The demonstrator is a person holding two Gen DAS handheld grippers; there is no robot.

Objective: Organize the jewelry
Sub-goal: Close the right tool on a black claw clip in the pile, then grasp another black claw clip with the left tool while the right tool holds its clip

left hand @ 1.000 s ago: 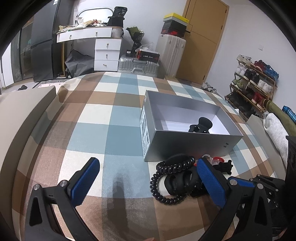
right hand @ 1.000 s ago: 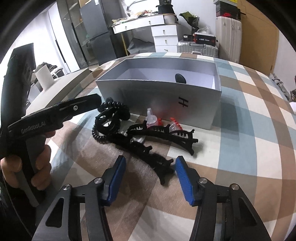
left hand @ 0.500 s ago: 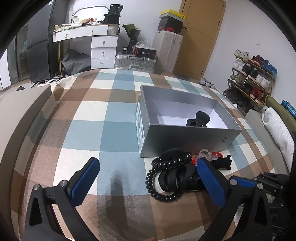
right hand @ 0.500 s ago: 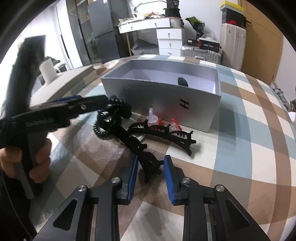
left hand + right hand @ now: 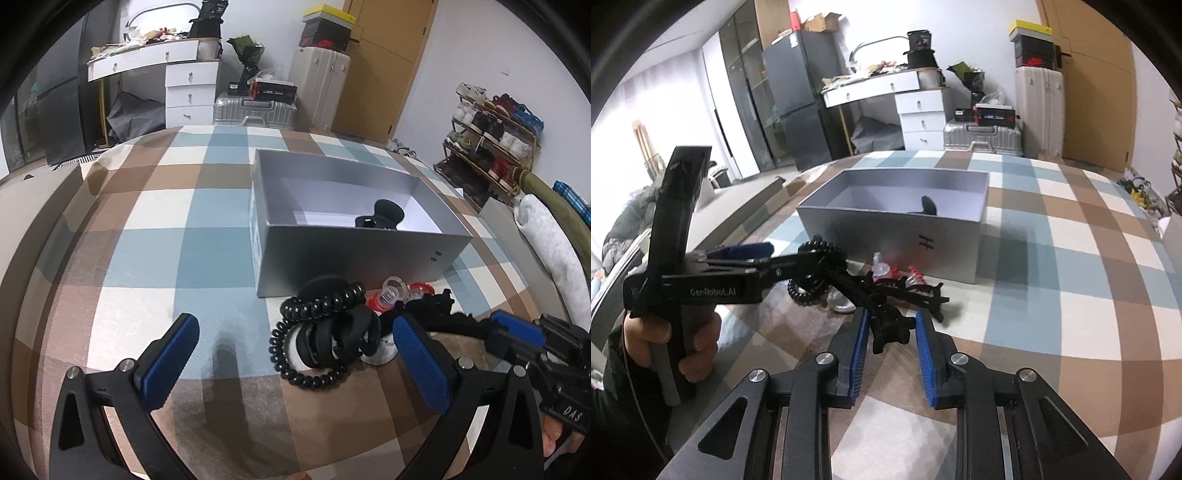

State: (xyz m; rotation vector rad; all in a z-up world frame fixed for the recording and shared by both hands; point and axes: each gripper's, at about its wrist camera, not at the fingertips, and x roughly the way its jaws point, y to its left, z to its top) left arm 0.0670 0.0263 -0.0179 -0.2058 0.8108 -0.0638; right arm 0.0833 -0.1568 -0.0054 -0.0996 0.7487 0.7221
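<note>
The right tongs (image 5: 891, 334) are gripping a black claw hair clip (image 5: 886, 326): the blue pads (image 5: 860, 347) have just been closing and are now pressing on the near end of the clip from both sides. The clip is extending away from the tongs toward the far left, and its far end is reaching the pile of accessories. In the left wrist view the right tongs (image 5: 515, 332) are entering from the right edge, at the right side of that pile.

The left tongs (image 5: 291, 354) are standing wide open, with nothing between the pads, and are hovering over the checked bedspread (image 5: 147, 236) just left of the pile. A hand (image 5: 665, 332) is holding the left tool by its handle at the left of the right wrist view.

The pile is lying on the bedspread, close against the near wall of the grey box (image 5: 354, 258). It is containing a black spiral hair tie (image 5: 317, 310), black bands (image 5: 343, 339), a second black claw clip (image 5: 916, 293) and small red and clear pieces (image 5: 402, 293).

The grey box is sitting open on the bedspread beyond the pile. One black hair clip (image 5: 382, 216) is lying inside it, near the right end.

At the far side of the room a white desk (image 5: 173, 74) and a silver suitcase (image 5: 255, 110) are standing against the wall.
</note>
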